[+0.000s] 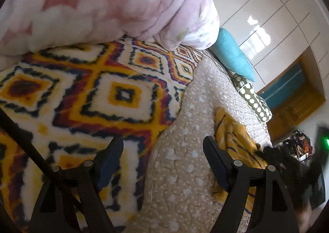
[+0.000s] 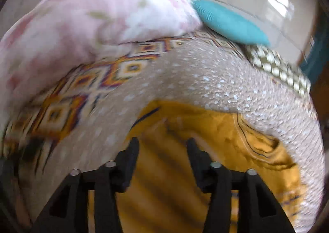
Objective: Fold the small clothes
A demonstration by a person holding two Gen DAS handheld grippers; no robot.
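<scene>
Fabric is what fills both of my wrist views: a yellow garment with thin dark stripes lies crumpled on the beige quilted bedspread, and it is the piece I mean to fold. In the right wrist view it spreads from the centre down to 6 o'clock, its neckline or cuff bunched at about 4 o'clock.

My right gripper hangs directly over the garment with its fingers apart and nothing between them; whether the tips touch the cloth I cannot tell, since that view is motion-blurred. I judge this placement suits a pinch on the near edge, so a layer can be lifted and carried over.

My left gripper has its fingers wide apart and empty. It sits over the bedspread, with the garment at its 3 o'clock, just beside the right-hand finger. The patterned fleece blanket lies at its 9 to 12 o'clock, partly under a pink floral duvet. A teal pillow and a polka-dot cushion rest at 1 to 2 o'clock, well apart from the work.

Folding looks barely begun: the cloth is rumpled and needs flattening first.
</scene>
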